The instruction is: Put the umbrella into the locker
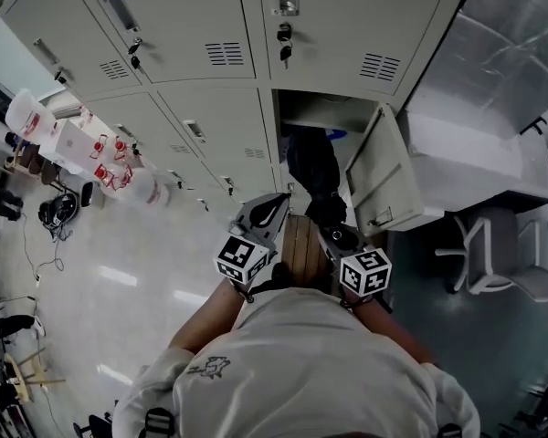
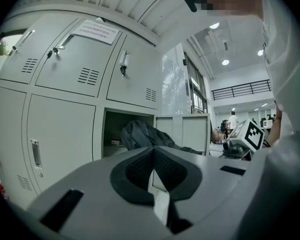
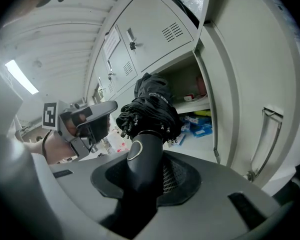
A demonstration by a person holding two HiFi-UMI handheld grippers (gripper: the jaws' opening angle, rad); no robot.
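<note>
Right tongs (image 3: 146, 156) are clamping the umbrella (image 3: 149, 109) by its hard handle, with the folded canopy pointing at the open locker (image 3: 187, 81), just in front of it. The handle is giving a stiff, likely slick hold. The canopy is looking soft, light and floppy. Left tongs (image 2: 154, 169) are sitting closed and empty alongside.

Straight ahead, open grey metal locker compartment (image 1: 315, 109). Mouth partly blocked by folded black fabric umbrella (image 1: 310, 167) reaching into it. Free room above the umbrella, under the compartment's top edge. Blue packets (image 3: 197, 126) and small clutter low at the back. On the right, grey metal door (image 1: 384, 176) swung outward, walling that side. Closed grey locker doors (image 1: 210, 117) left and above. Left gripper (image 1: 279, 203) just beside the umbrella's left.
</note>
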